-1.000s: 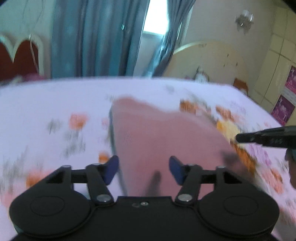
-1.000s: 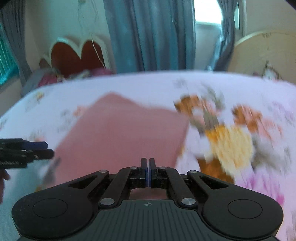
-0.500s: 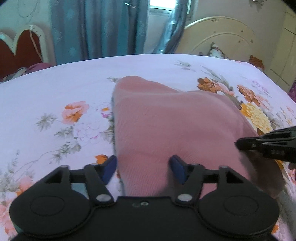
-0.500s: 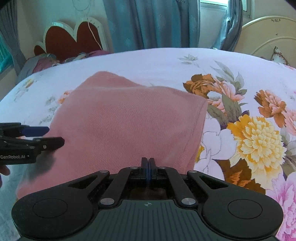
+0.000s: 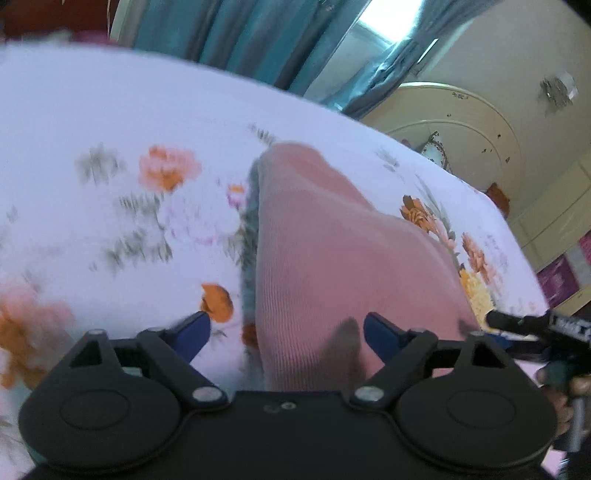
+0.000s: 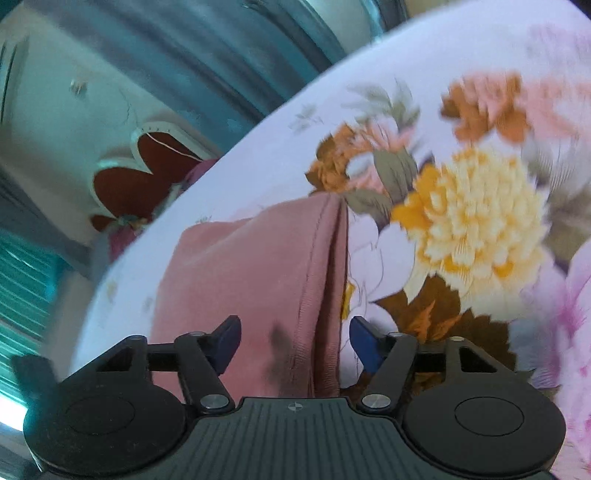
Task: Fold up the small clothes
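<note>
A pink ribbed garment [image 5: 332,258] lies folded on the flowered bedsheet [image 5: 110,122]. My left gripper [image 5: 286,332] hangs low over its near left edge. Its jaws are opening, and the edge lies between the blue pads [image 5: 195,330] without either pad pressing it. In the right wrist view the garment [image 6: 251,277] shows its doubled right edge. My right gripper [image 6: 295,338] straddles that edge, jaws opening, pads [image 6: 364,341] apart from the cloth. The right gripper's fingers [image 5: 517,325] show at the right edge of the left wrist view.
The bedsheet [image 6: 461,206] stretches away on all sides of the garment. Blue curtains [image 5: 240,33] and a window stand behind the bed. A red heart-shaped headboard [image 6: 140,184] is at the far left, a cream round headboard [image 5: 461,122] at the far right.
The right gripper went from shut to open. The left jaws spread wider. Both grippers rolled and sank closer to the garment's near edges, one at each side.
</note>
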`<state>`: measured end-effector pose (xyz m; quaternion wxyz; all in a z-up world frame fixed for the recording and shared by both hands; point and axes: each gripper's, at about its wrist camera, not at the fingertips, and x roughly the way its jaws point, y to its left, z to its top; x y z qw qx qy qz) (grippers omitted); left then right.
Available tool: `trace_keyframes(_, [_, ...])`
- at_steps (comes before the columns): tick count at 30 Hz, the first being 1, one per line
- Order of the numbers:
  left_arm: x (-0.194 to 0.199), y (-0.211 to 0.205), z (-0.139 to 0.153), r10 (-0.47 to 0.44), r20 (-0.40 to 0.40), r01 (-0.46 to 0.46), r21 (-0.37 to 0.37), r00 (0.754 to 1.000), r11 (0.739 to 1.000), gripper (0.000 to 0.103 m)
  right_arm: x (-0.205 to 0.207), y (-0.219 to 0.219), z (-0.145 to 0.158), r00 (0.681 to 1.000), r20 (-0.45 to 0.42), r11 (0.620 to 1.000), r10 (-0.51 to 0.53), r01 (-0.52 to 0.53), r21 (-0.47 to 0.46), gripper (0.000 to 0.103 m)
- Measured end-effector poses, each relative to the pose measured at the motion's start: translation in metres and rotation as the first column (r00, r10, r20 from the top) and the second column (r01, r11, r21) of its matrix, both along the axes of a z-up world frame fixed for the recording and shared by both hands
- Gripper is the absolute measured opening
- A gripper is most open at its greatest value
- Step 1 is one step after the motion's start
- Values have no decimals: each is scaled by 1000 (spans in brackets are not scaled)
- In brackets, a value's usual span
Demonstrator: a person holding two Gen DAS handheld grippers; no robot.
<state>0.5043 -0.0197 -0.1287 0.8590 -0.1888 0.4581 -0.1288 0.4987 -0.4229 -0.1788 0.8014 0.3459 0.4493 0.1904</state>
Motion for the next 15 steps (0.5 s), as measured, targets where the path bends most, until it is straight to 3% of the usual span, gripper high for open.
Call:
trace_keyframes(4, [6, 0, -5, -4, -8, 4, -8, 1000, 1000, 85, 11, -3, -16, 998, -41, 998, 37, -35, 61, 64])
trace_keyframes(8, [13, -10, -2, -20, -15, 21, 49, 1000, 999, 85, 22, 6, -16, 995, -41, 995, 89, -87, 56, 64])
trace_keyframes(11, [16, -14, 0, -40, -28, 41, 47, 999, 998, 77, 27, 6, -12, 986, -37, 987, 161, -160, 27, 64])
trace_keyframes(12, [17, -14, 1, -46, -31, 47, 40, 998, 998, 71, 28, 2, -13, 983, -42, 983, 180, -179, 29, 62])
trace_keyframes(15, [15, -14, 4, -52, -38, 53, 36, 998, 998, 67, 26, -8, -12, 979, -41, 980, 198, -198, 19, 53])
